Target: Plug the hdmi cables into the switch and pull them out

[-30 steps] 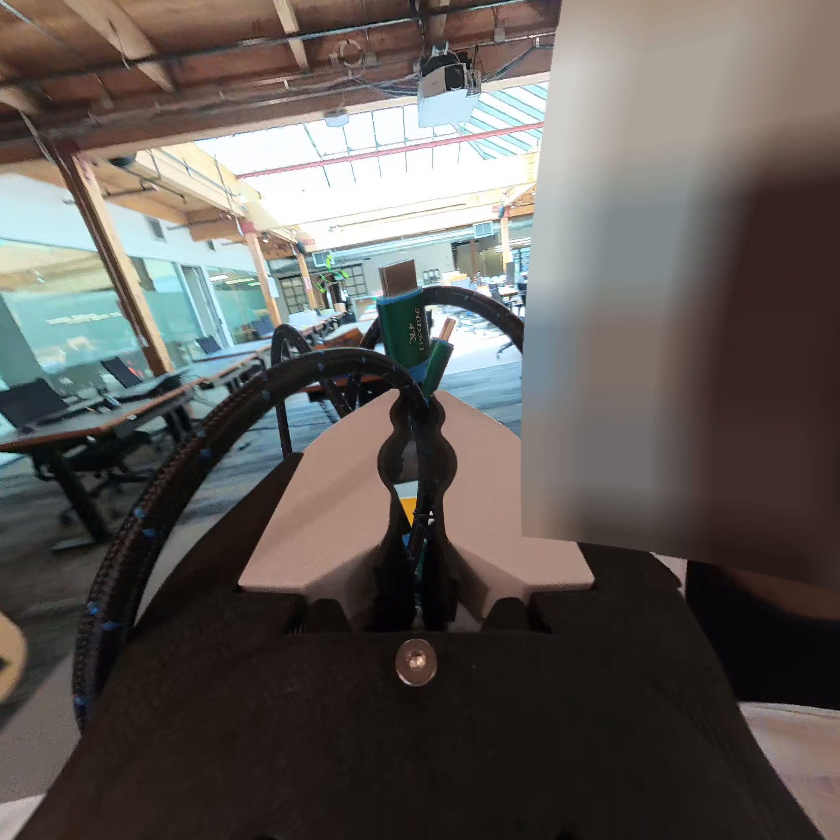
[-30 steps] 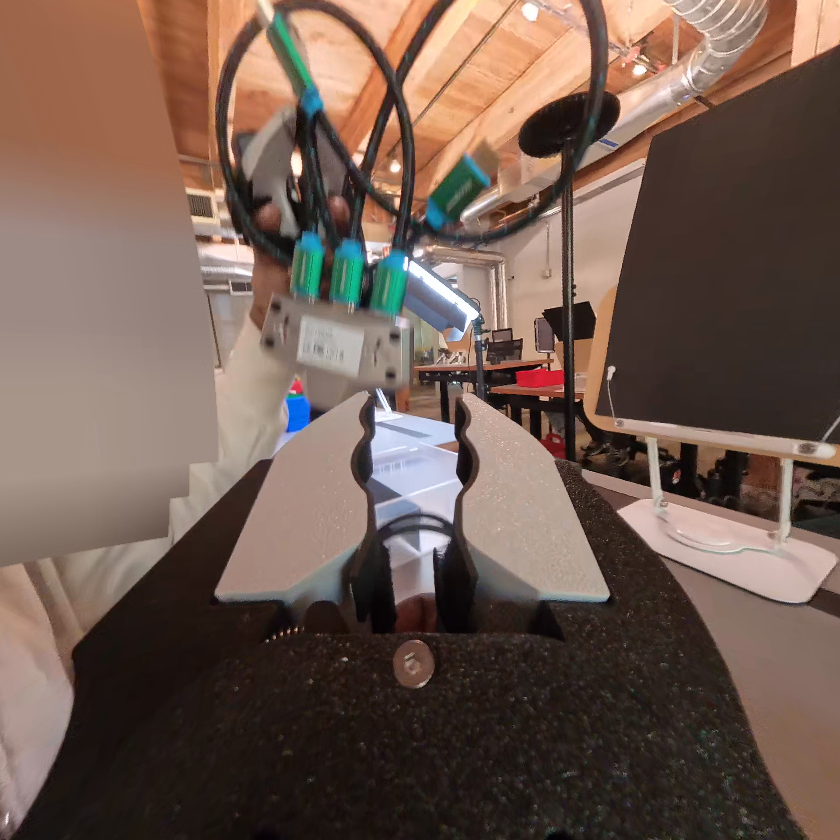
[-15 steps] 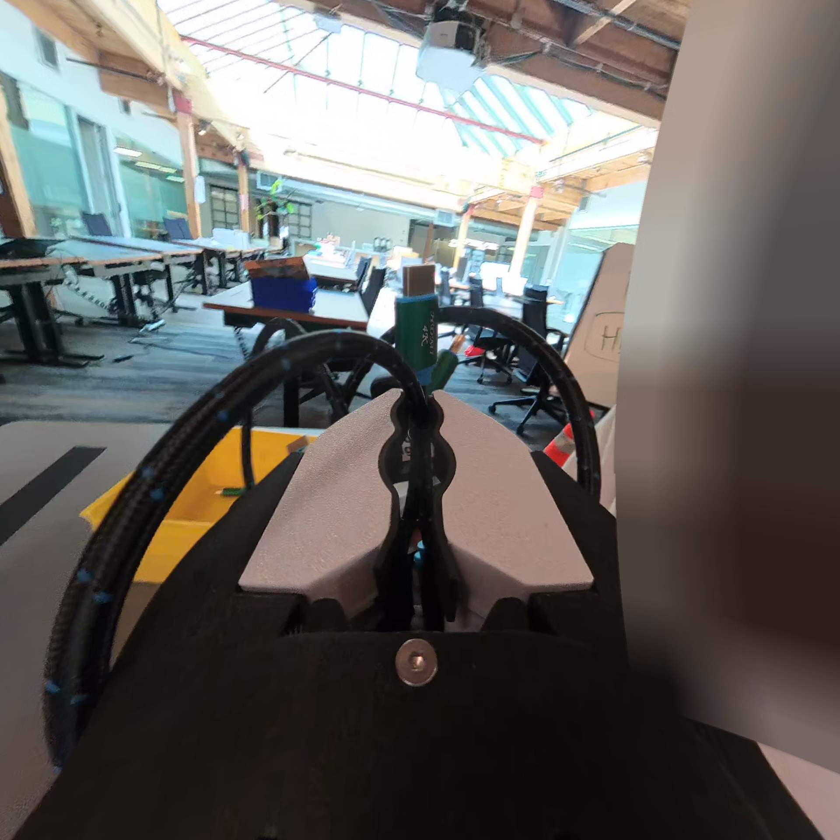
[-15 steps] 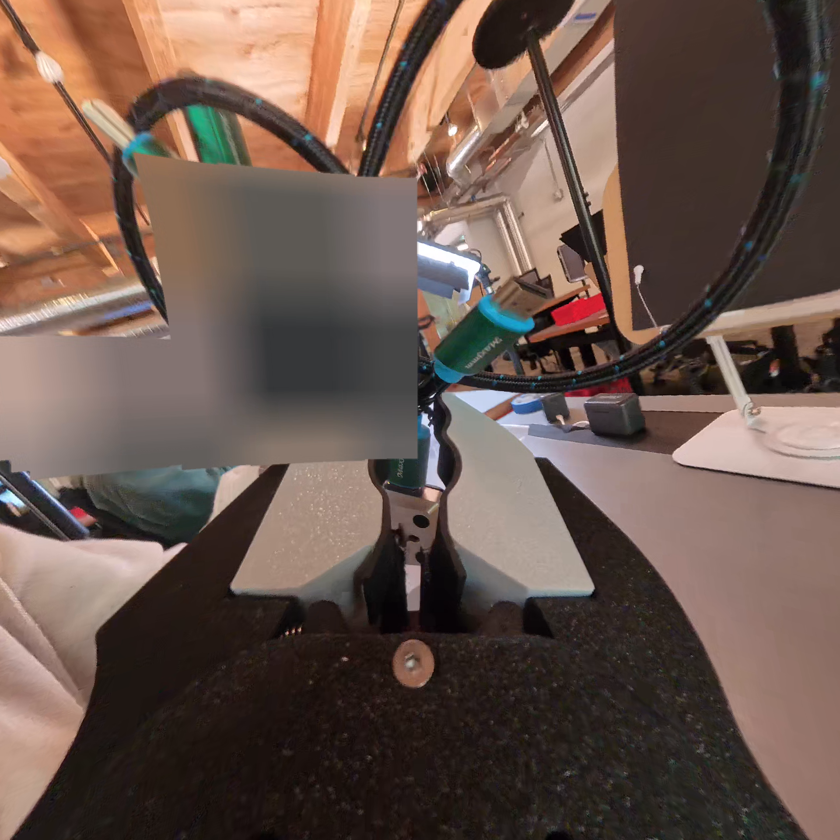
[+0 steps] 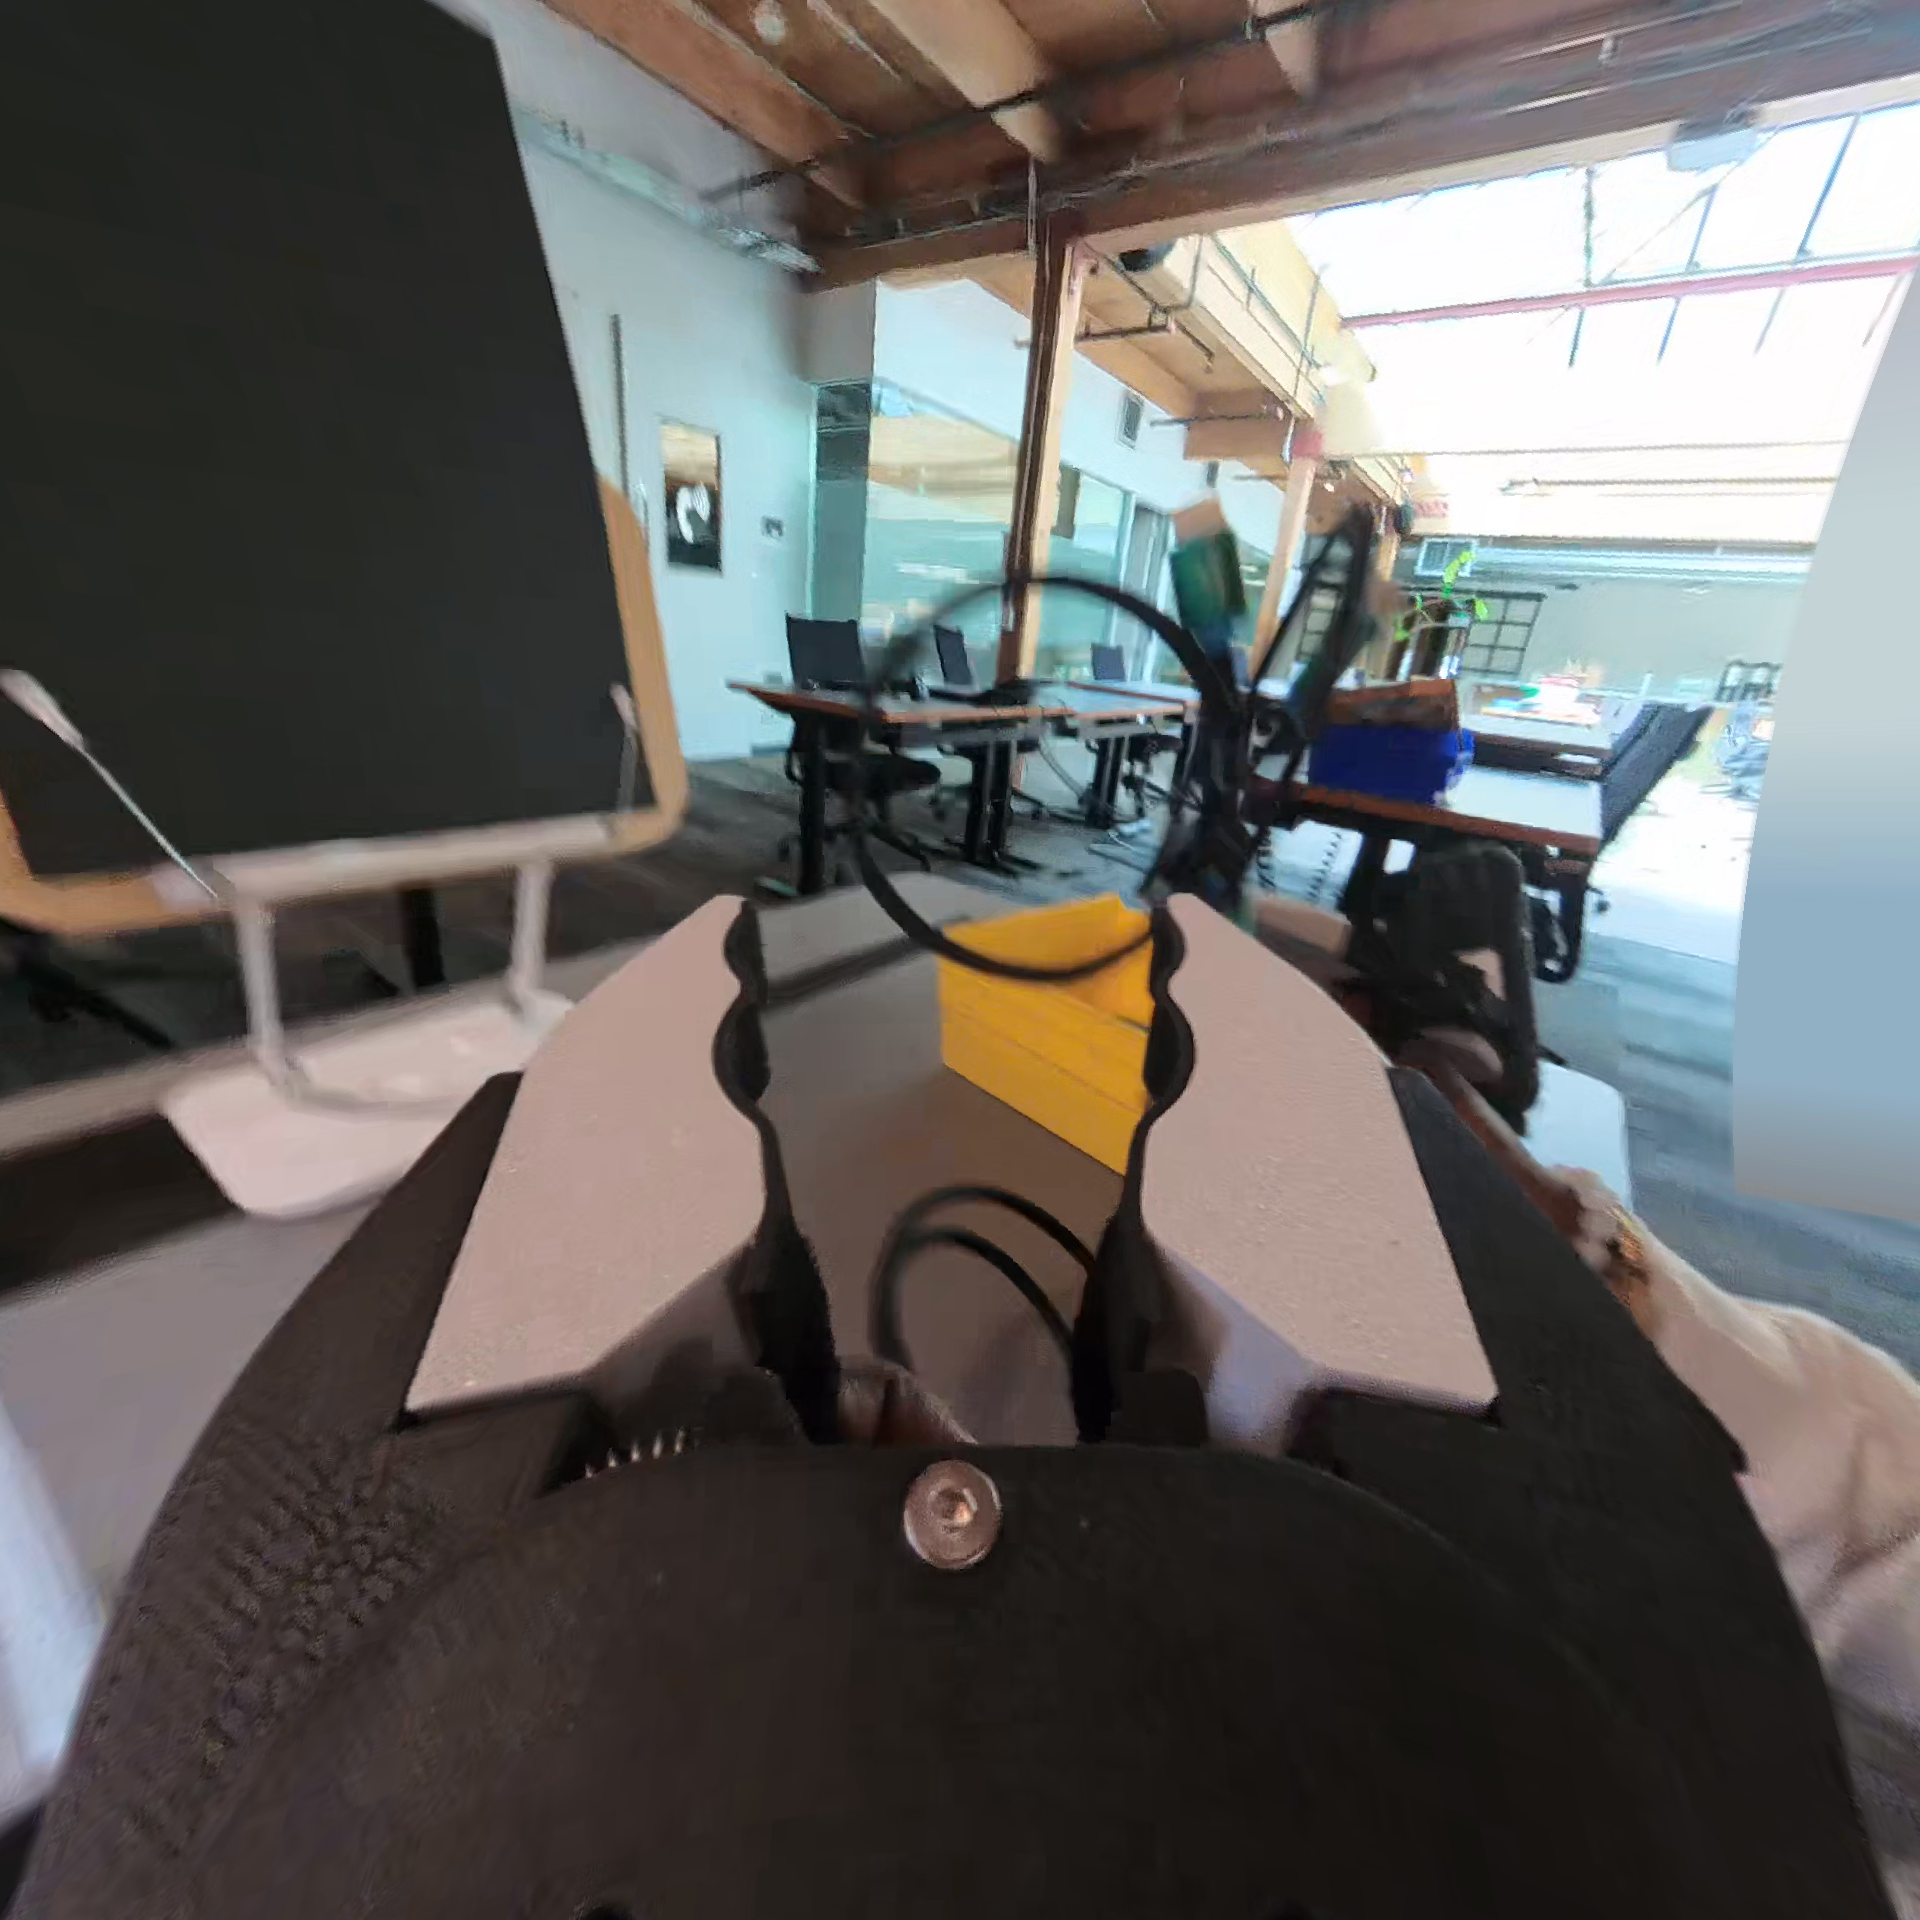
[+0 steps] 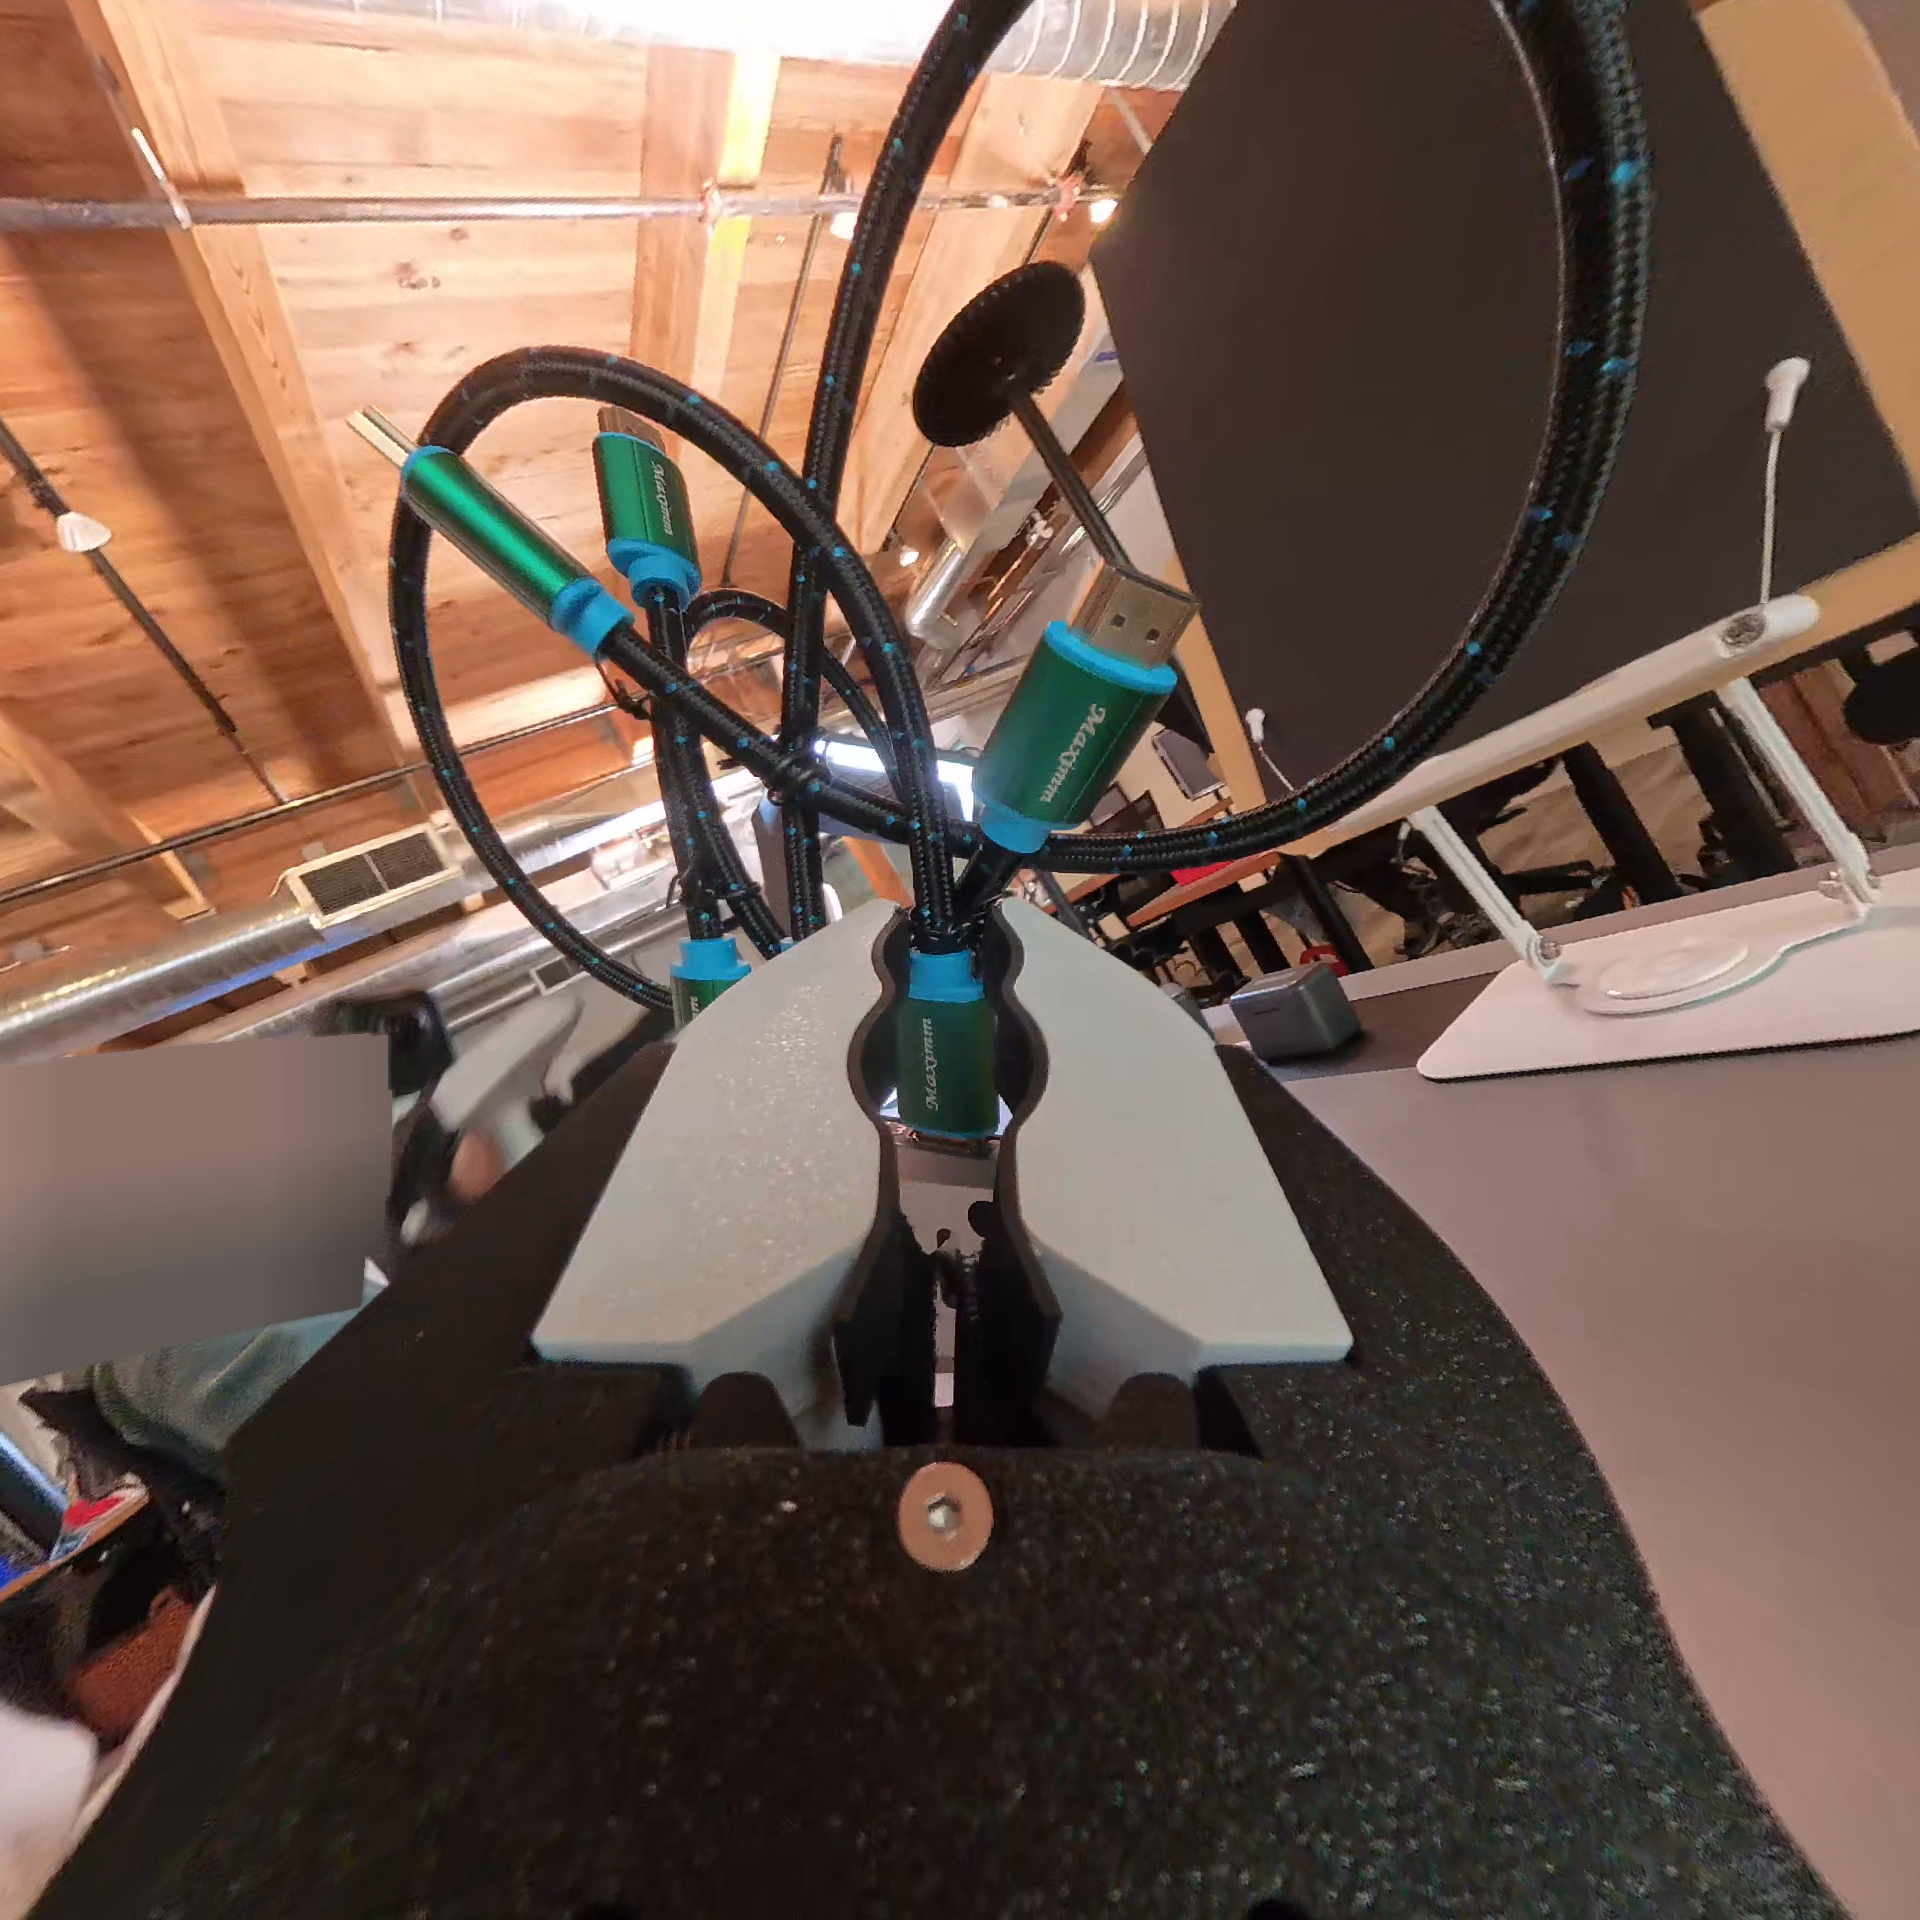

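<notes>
In the right wrist view my right gripper (image 6: 940, 914) is shut on the silver switch (image 6: 940, 1184), held edge-on and raised off the table. A green HDMI plug (image 6: 940, 1049) sits in the switch between my fingers, and another plugged one (image 6: 698, 987) shows just to the left. Black braided cables (image 6: 1558, 623) loop up from them. Three free green plugs (image 6: 1081, 717) (image 6: 499, 540) (image 6: 644, 509) hang in the air. My left gripper (image 5: 951, 914) is open and empty. In the left wrist view the cable bundle (image 5: 1205, 727) is blurred, ahead and to the right.
A black board on a white stand (image 5: 291, 416) stands at the left of the grey table (image 5: 883, 1060); it also shows in the right wrist view (image 6: 1558, 312). A yellow bin (image 5: 1039, 1029) sits ahead of my left gripper. A small grey box (image 6: 1294, 1023) is on the table.
My right gripper closed on the switch and now carries the whole bundle. My left gripper let go of the cables, opened wide and swung away to the left.
</notes>
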`<state>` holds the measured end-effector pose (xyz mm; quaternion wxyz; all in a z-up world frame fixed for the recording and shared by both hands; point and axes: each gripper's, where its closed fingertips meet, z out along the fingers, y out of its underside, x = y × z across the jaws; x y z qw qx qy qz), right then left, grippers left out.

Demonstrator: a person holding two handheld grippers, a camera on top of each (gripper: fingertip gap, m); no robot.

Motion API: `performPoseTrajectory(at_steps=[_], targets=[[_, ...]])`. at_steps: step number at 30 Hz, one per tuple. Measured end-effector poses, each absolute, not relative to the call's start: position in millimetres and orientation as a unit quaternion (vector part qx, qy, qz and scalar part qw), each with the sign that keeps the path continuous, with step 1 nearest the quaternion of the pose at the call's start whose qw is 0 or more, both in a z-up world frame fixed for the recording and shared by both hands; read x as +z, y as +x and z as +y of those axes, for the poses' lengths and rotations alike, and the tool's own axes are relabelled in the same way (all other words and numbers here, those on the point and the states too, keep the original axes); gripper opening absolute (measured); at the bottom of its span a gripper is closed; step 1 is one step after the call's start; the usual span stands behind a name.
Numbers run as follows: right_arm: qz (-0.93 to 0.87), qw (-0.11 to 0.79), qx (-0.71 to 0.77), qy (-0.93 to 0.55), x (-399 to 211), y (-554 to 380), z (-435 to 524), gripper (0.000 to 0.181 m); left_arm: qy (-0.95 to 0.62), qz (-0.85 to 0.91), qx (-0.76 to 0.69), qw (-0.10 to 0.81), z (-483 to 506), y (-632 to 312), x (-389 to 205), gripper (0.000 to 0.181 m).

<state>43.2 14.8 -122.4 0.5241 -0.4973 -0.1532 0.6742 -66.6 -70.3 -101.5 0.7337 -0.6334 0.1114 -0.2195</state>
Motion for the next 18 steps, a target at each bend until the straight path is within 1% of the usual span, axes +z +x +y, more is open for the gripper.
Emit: performPoseTrajectory(at_steps=[2, 4, 7, 8, 10, 11, 15, 18], targets=[[-0.145, 0.525, 0.673, -0.501, -124.5, 40.3, 14.6, 0.013, -0.668, 0.119, -0.224, 0.699, -67.8, -30.4, -143.1, 0.087], [-0.146, 0.521, 0.675, -0.502, -124.9, 35.2, 10.5, 0.013, -0.676, 0.12, -0.186, 0.703, -57.4, -11.2, -164.6, 0.088], [-0.17, 0.514, 0.676, -0.5, -123.4, 27.4, -2.8, 0.013, -0.662, 0.145, -0.166, 0.716, -44.0, 9.7, -168.7, 0.072], [-0.18, 0.514, 0.674, -0.499, -122.8, 25.2, -8.2, 0.013, -0.661, 0.164, -0.173, 0.711, -41.8, 18.4, -170.0, 0.063], [-0.195, 0.519, 0.666, -0.5, -123.0, 22.0, -16.1, 0.013, -0.653, 0.192, -0.189, 0.708, -42.2, 31.8, -169.9, 0.032], [-0.195, 0.531, 0.656, -0.499, -122.3, 24.2, -15.4, 0.012, -0.657, 0.196, -0.19, 0.702, -41.9, 34.1, -172.3, 0.031], [-0.252, 0.585, 0.583, -0.505, -123.7, 27.7, -15.2, 0.012, -0.727, 0.233, -0.152, 0.628, -42.5, 39.4, -204.6, 0.028], [-0.281, 0.61, 0.541, -0.506, -120.4, 25.2, -18.8, 0.011, -0.736, 0.229, -0.145, 0.62, -44.0, 39.9, -214.4, 0.026]])
